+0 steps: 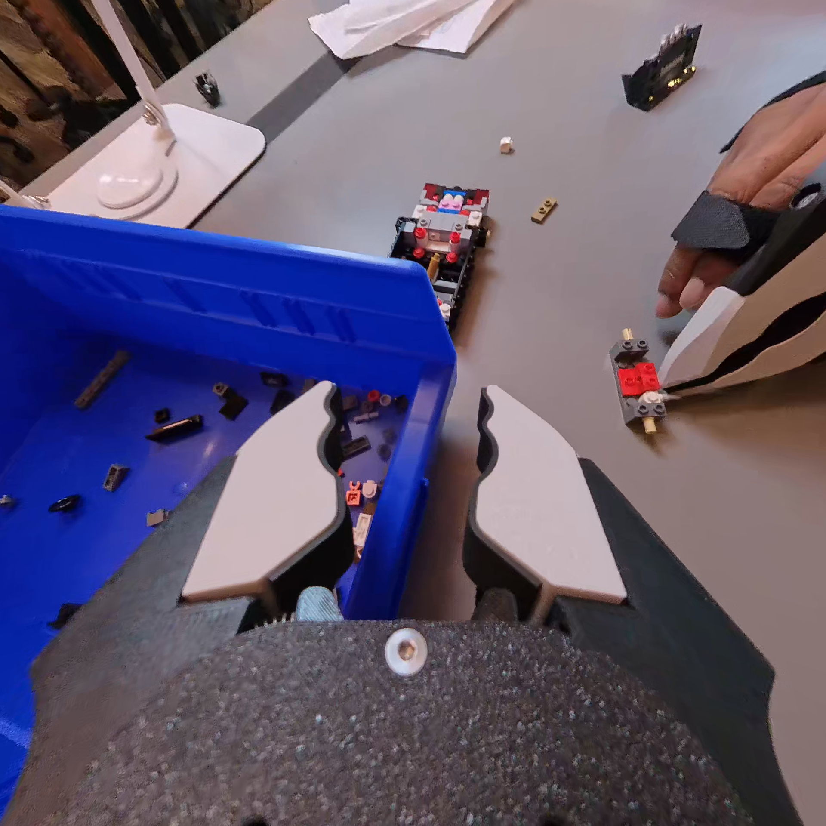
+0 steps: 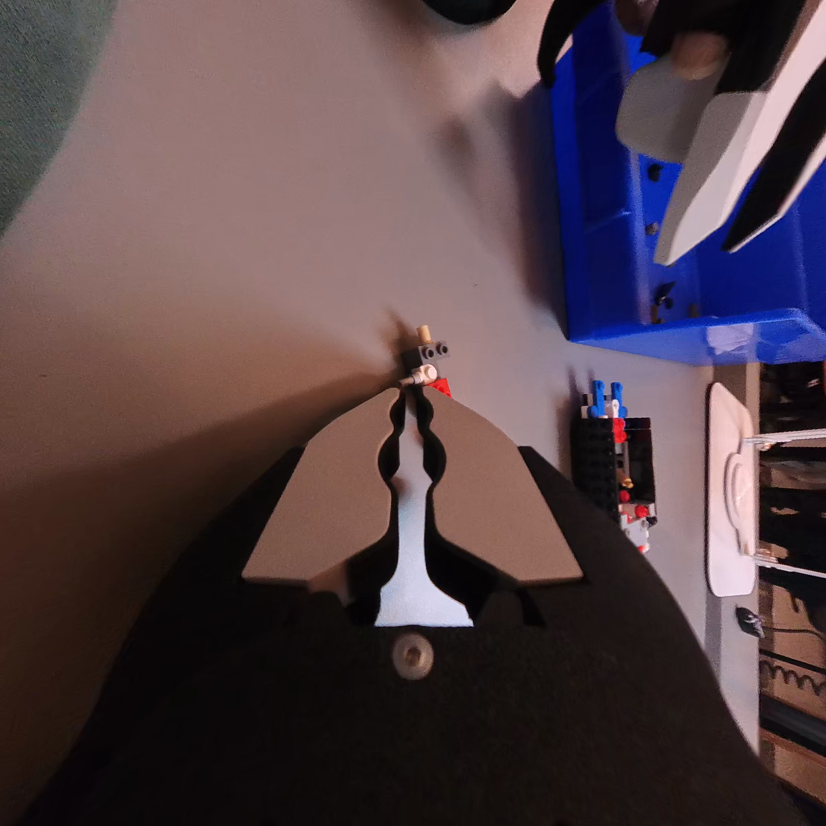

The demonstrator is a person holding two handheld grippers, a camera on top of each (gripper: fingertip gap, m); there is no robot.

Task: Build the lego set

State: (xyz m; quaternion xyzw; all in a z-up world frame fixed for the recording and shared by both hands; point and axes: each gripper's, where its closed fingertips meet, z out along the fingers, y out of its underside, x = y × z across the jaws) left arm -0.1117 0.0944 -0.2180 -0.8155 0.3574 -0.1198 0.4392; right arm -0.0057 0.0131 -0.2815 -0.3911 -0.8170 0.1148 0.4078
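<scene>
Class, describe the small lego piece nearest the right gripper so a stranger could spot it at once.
Start at the blue bin, then look right across the grey table. The short lego strip lies at the right gripper tips: dark grey ends, red middle, tan pegs, unlike the larger black car.

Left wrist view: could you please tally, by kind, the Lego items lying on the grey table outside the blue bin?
black multicoloured Lego car assembly: 1
small grey-and-red Lego subassembly: 1
loose single pieces: 2 (small white brick, tan flat plate)
Total: 4
</scene>
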